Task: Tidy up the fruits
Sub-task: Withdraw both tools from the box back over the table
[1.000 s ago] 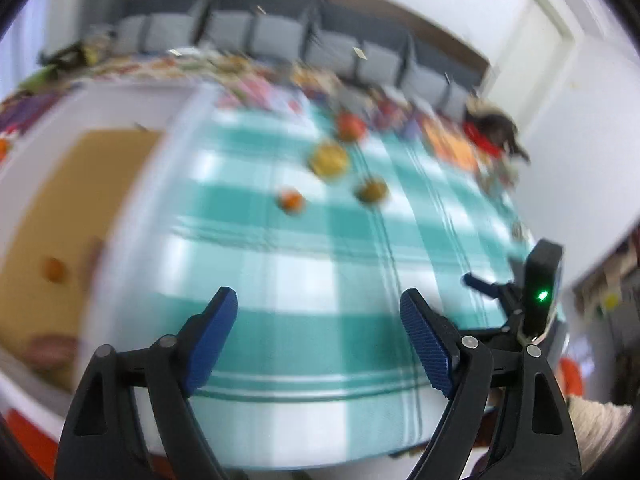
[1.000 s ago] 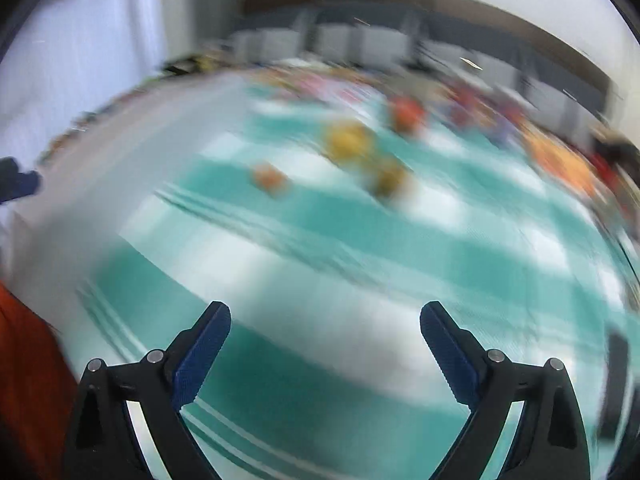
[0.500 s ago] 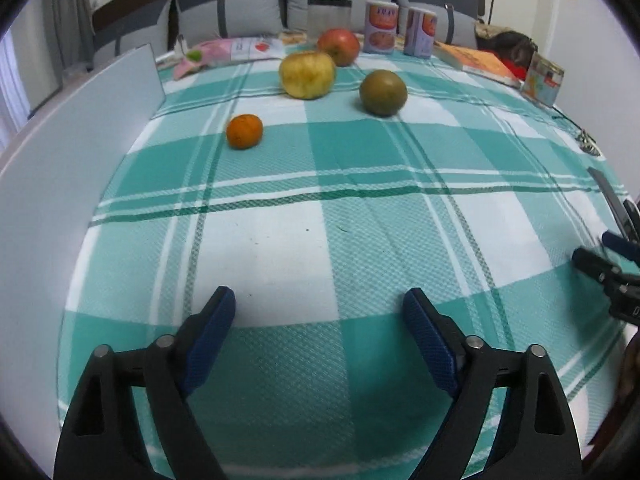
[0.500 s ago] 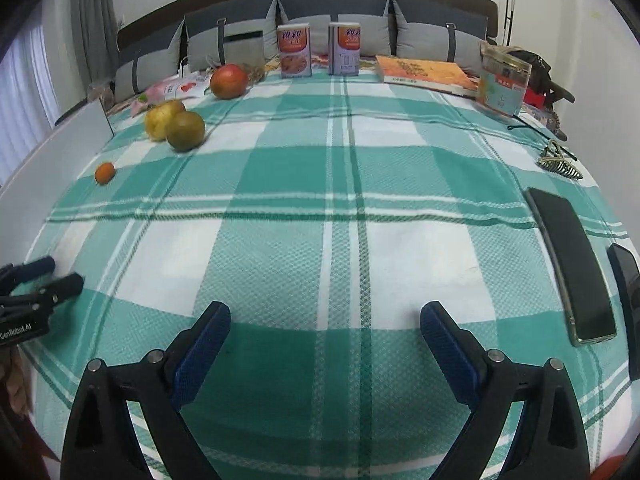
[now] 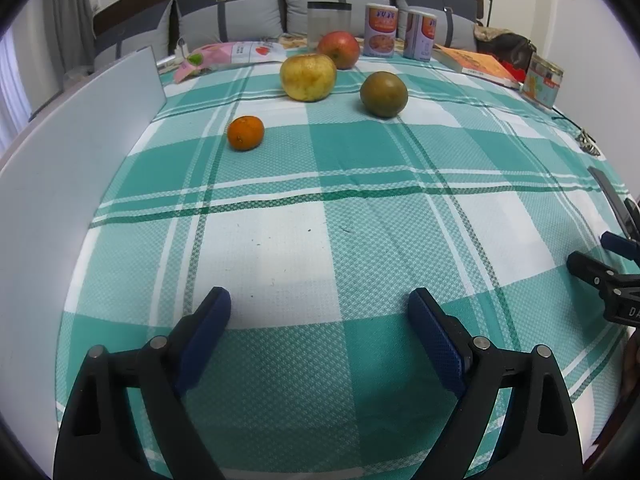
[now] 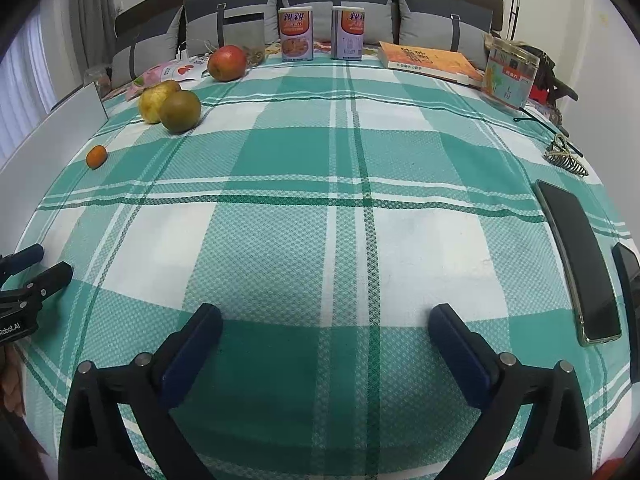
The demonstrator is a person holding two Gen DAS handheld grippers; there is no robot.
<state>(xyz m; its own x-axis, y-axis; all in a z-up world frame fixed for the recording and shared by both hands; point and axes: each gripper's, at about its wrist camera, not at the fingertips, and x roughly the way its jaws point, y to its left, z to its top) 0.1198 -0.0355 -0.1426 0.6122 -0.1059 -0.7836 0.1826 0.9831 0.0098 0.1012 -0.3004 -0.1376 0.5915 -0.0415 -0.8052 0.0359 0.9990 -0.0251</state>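
Observation:
Four fruits lie on the green-checked tablecloth (image 5: 360, 160) at the far left: a small orange (image 5: 245, 132) (image 6: 96, 156), a yellow apple (image 5: 307, 77) (image 6: 154, 100), a red apple (image 5: 339, 49) (image 6: 227, 63) and a brown-green round fruit (image 5: 383, 94) (image 6: 180, 111). My left gripper (image 5: 318, 298) hovers low over the cloth near its front edge. Its jaws are opening with nothing between them. My right gripper (image 6: 325, 312) is beside it to the right, jaws also opening and empty. Each gripper shows at the edge of the other's view (image 5: 588, 248) (image 6: 52, 260).
A white board (image 5: 72, 184) stands along the table's left side. Two cans (image 5: 381, 30), a clear jar (image 5: 329, 24), a snack packet (image 5: 232, 54), an orange book (image 6: 432, 60) and a clear box (image 6: 510, 76) line the back. Two phones (image 6: 576, 264) and a hair clip (image 6: 566, 160) lie at the right.
Both views went from a blurred sweep to a steady look along the table. Both grippers came down closer to the cloth. Their jaws stand a little wider.

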